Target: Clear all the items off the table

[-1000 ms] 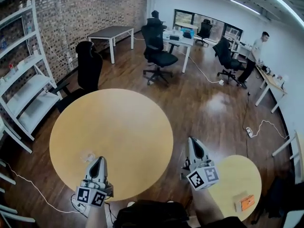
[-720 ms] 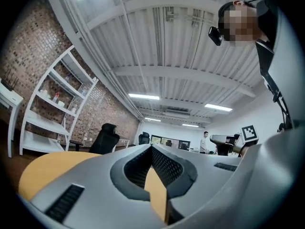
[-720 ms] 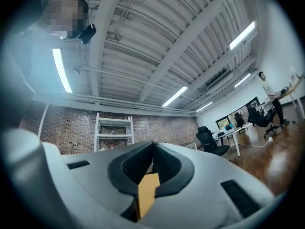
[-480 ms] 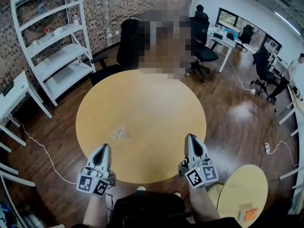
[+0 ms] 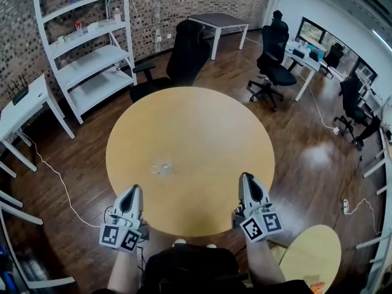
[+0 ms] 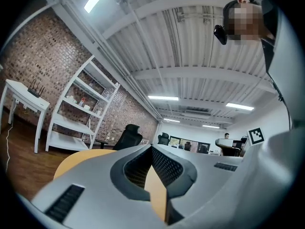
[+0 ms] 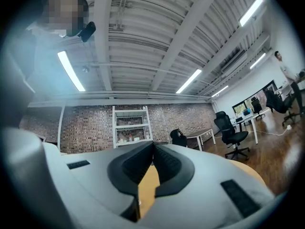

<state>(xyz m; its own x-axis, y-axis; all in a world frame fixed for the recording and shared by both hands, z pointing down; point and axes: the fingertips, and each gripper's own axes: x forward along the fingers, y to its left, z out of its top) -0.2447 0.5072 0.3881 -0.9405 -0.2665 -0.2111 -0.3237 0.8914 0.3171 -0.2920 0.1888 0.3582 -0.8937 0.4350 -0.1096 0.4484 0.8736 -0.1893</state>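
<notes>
**Head view, largest to smallest.**
(a) Round table (image 5: 202, 127): tan top, fills centre of frame, dark wood floor round it.
(b) White shelf unit (image 5: 86, 60): upper left, against brick wall.
(c) Black office chair (image 5: 187, 51): just above table's far edge.
(d) Small round table (image 5: 312, 256): lower right corner, partly cut off by frame edge.
(e) My left gripper (image 5: 130, 190): lower left of centre, tip over table's near rim. My right gripper (image 5: 247, 179): lower right of centre, also at the rim. Both point up-frame, approx. parallel, well apart.
(f) Clear item (image 5: 162, 167): small, crumpled-looking, kind not discernible. It lies on the tabletop left of centre, up and right of the left gripper's tip, and neither gripper touches it.

**Left gripper view.** Black pads (image 6: 167, 166) meet at the tip with nothing betw. them. Tan tabletop shows through the gap lower down.

**Right gripper view.** Same condition: pads (image 7: 169, 163) together and holding nothing, tan top visible beneath.
</notes>
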